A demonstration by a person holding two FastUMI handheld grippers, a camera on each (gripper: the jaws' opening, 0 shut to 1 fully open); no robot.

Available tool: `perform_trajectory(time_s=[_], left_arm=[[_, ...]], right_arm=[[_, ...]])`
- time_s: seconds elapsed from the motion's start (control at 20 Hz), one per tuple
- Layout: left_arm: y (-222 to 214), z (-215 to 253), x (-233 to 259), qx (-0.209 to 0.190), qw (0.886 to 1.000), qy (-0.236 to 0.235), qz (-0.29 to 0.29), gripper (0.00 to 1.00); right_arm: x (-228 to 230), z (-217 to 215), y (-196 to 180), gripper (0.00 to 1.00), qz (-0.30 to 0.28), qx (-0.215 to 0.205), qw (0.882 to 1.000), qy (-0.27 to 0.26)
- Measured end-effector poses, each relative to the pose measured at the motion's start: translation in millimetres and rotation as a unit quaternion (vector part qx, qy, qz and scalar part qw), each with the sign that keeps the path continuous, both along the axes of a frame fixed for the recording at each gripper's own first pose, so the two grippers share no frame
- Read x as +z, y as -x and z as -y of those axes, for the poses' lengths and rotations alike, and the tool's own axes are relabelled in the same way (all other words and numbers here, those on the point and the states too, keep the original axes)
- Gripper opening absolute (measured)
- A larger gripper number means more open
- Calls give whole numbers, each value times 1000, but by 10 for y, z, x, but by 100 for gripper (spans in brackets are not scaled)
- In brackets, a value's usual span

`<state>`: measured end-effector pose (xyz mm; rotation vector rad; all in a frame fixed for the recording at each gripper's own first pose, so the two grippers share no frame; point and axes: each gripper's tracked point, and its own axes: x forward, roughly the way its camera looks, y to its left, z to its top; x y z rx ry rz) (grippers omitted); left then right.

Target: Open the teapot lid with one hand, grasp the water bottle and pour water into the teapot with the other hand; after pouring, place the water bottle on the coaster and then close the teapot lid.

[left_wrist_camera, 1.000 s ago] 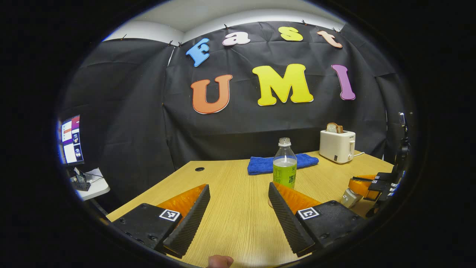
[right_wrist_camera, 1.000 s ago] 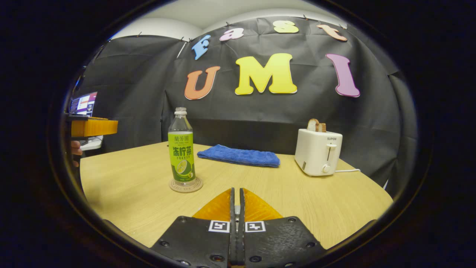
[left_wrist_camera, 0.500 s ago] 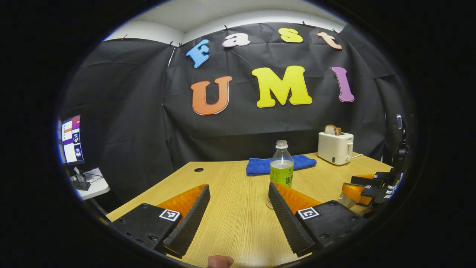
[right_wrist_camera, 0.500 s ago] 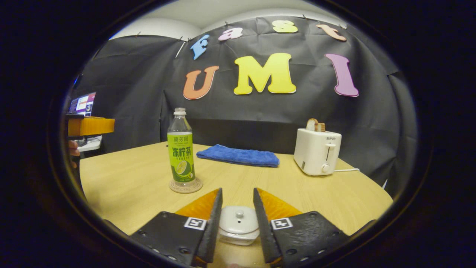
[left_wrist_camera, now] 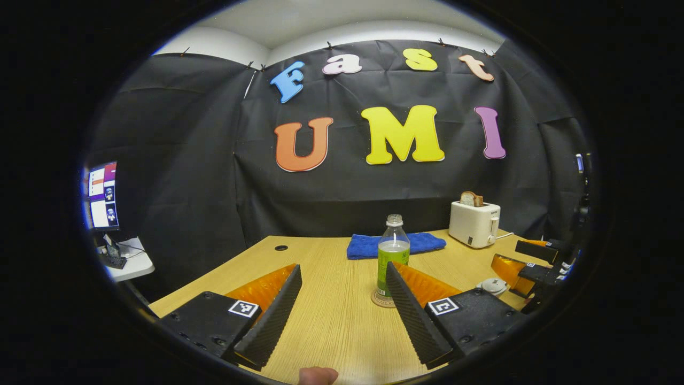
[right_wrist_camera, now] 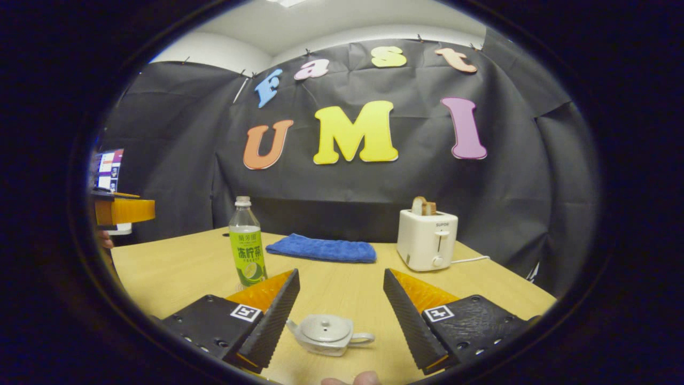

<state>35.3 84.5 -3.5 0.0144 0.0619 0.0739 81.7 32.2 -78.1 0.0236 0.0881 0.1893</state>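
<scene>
One teapot (right_wrist_camera: pixel 327 333) sits on the table (right_wrist_camera: pixel 176 267) with its lid (right_wrist_camera: pixel 324 323) on, between the spread fingers of the right gripper (right_wrist_camera: pixel 337 315), which touch nothing. One bottle (left_wrist_camera: pixel 393 255), about half full of clear liquid, stands on one coaster (left_wrist_camera: pixel 380 300). The left gripper (left_wrist_camera: pixel 342 307) is also wide open, holding nothing. One toaster (right_wrist_camera: pixel 426 246) holds bread; one blue towel (right_wrist_camera: pixel 320 249) lies beside it.
</scene>
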Motion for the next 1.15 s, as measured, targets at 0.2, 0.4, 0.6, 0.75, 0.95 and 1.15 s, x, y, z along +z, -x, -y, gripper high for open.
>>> perform_trajectory(time_s=[0.2,0.4,0.6,0.75,0.95,1.15], left_arm=[[156,97,128,-2,1000,-9,16,98],[382,237,184,1,1000,-16,27,98],[630,469,140,3,999,-13,30,98],[778,574,129,4,999,-10,34,98],[845,711,98,-6,999,-22,36,98],[819,786,154,-15,999,-20,47,99]], right_arm=[[213,278,224,94,15,-29,999,9],[436,503,543,94,37,-52,998,25],[580,571,886,94,48,-59,997,29],[624,534,1133,94,49,-58,997,21],[639,458,1315,94,57,-59,996,23],[646,338,1359,94,55,-55,997,16]])
